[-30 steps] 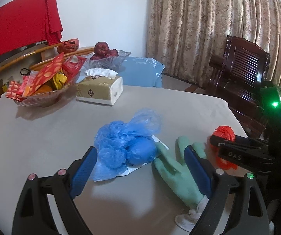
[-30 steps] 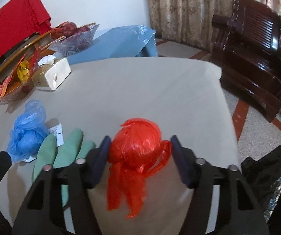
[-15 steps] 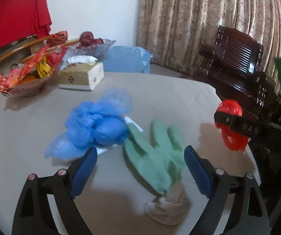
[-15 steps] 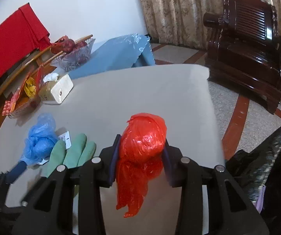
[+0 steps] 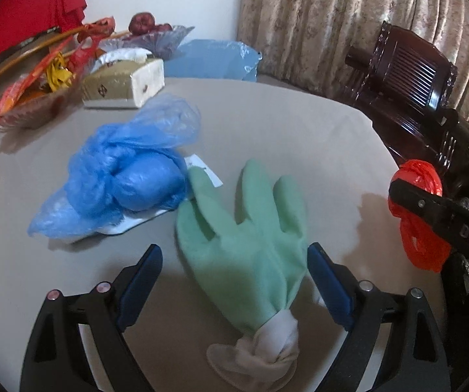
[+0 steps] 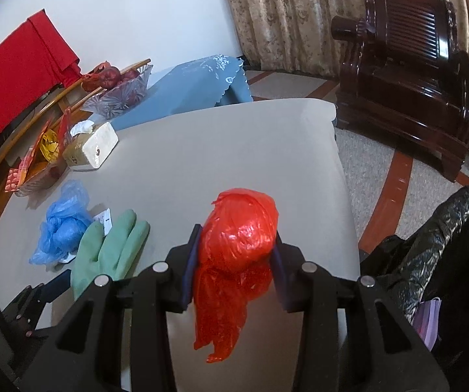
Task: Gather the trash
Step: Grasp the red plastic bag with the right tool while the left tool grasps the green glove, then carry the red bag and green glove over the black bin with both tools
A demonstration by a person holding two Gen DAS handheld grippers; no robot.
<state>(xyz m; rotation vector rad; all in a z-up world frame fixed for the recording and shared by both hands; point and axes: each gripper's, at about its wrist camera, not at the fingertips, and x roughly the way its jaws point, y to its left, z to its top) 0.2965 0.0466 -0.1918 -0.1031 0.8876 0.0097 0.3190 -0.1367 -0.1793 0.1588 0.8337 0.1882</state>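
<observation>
My right gripper (image 6: 234, 254) is clamped on the red plastic bag (image 6: 237, 245), both pads pressed into its balled upper part while the loose tail hangs below the jaws, clear of the table (image 6: 218, 150). To the right of that gripper, past the table edge, sits a black trash bag (image 6: 446, 245) on the floor; I judge that is where the red one is headed.

My left gripper (image 5: 234, 274) is spread wide and holds nothing. The green rubber glove (image 5: 247, 228) lies flat between its fingers, fingers pointing away from me and the pale bunched cuff (image 5: 264, 349) nearest the camera. Just ahead and to the left of it is the crumpled blue plastic bag (image 5: 120, 176), resting on a white paper slip (image 5: 202, 166) that touches the glove's fingertips.

What worries me:
- The grip on the red plastic bag is only on thin film, so a fast swing could let it slide out short of the trash bag.
- Its hanging tail could catch on the table edge as I carry it across.
- The glove is flat and limp. If I close the left jaws too high they may only skim it or pinch a fold that slips free on the lift.
- Dragging the glove could pull the paper slip and the blue bag along.
</observation>
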